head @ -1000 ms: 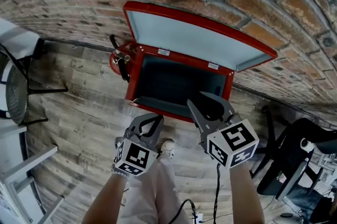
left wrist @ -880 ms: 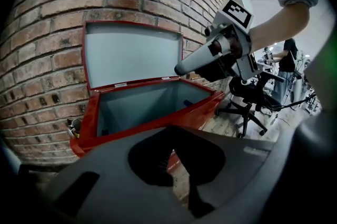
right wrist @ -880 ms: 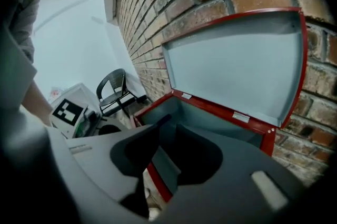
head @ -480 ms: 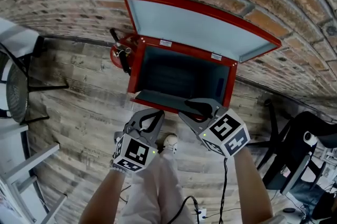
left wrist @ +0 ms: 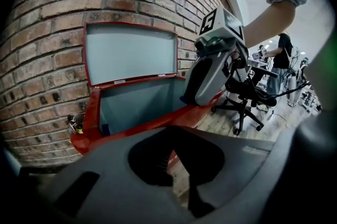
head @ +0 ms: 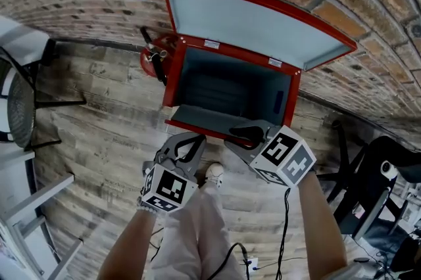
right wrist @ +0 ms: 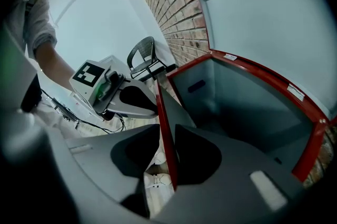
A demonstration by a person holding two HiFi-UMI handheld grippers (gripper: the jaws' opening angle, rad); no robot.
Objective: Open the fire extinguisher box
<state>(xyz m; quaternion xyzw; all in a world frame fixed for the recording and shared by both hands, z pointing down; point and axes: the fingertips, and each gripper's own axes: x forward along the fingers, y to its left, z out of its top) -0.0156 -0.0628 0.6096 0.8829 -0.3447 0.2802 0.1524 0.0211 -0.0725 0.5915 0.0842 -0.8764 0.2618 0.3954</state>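
Note:
The red fire extinguisher box [head: 172, 78] stands on the floor against the brick wall. Its top lid [head: 250, 22] is raised and leans on the wall. Its front flap [head: 197, 117] hangs outward, grey inner face up. My right gripper [head: 245, 134] is shut on that flap's red edge [right wrist: 162, 112]. The edge runs between the jaws, which have just been closing. My left gripper [head: 187, 144] hovers just left of it, before the flap, shut on nothing. The right gripper [left wrist: 210, 75] shows at the box's rim in the left gripper view.
A red fire extinguisher [head: 152, 58] stands left of the box by the wall. A dark chair [head: 20, 108] is at the far left. An office chair [head: 375, 186] is at the right. My shoe [head: 214, 173] and a cable [head: 284, 219] are below the grippers.
The right gripper has come down and toward me. The front flap has swung outward with it. The left gripper has stayed nearly still.

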